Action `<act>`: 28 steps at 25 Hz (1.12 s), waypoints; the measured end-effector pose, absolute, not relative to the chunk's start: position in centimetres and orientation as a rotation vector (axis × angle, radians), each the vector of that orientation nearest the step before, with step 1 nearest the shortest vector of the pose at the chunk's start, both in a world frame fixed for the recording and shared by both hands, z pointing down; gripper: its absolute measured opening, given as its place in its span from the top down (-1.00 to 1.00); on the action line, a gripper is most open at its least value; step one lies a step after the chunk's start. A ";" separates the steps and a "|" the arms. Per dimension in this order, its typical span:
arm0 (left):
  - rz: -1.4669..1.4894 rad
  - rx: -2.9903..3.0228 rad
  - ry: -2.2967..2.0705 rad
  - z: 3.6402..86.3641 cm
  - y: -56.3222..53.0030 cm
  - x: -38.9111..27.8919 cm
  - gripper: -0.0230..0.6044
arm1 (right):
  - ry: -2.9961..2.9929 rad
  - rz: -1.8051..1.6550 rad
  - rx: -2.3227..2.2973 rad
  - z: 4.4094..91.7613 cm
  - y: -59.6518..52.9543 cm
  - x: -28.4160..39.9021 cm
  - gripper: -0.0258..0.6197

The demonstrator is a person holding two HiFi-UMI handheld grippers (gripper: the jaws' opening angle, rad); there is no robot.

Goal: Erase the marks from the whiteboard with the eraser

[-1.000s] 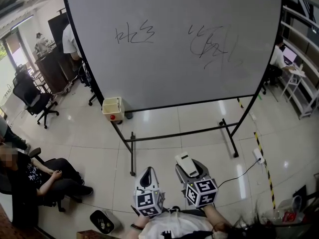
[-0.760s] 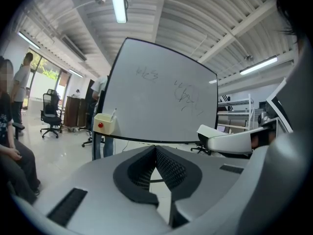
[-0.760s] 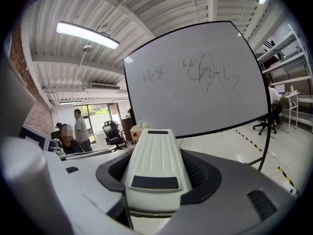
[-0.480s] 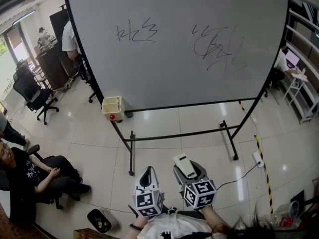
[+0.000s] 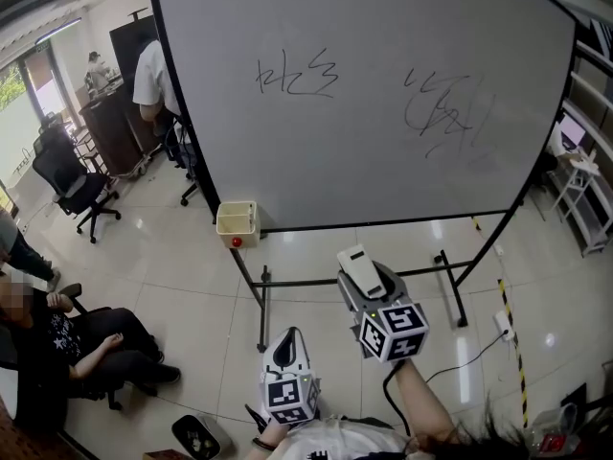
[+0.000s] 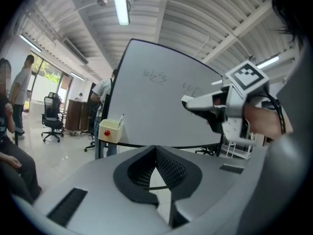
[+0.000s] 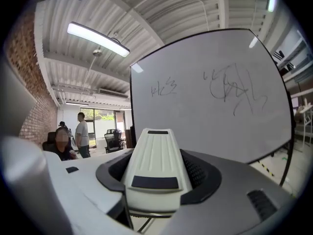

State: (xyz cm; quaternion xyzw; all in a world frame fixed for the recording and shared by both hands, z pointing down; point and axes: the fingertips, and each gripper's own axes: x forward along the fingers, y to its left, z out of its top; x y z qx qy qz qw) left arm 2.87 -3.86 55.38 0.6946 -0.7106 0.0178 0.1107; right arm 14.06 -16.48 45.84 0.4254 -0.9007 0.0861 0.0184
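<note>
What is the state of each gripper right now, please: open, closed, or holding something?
Left gripper: closed, nothing between its jaws.
Right gripper: closed on the eraser.

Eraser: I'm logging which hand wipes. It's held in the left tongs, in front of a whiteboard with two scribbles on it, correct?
Wrong hand. The eraser is held in the right tongs, not the left; the right gripper view shows it clamped between them, while the left tongs are shut on nothing. The rest stands: the whiteboard carries two scribbles.
</note>
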 end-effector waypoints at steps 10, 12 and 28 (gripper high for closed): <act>0.037 2.151 -2.067 52.1 -10.5 -9.9 0.94 | -2.631 -0.382 1.834 23.1 -37.6 8.0 0.08; 0.031 2.172 -2.070 51.5 -11.3 -12.5 0.94 | -2.593 -0.361 1.902 21.7 -40.9 8.2 0.08; 0.042 2.197 -1.953 53.0 -18.0 -17.7 0.94 | -2.473 -0.339 2.200 23.8 -45.5 10.9 0.08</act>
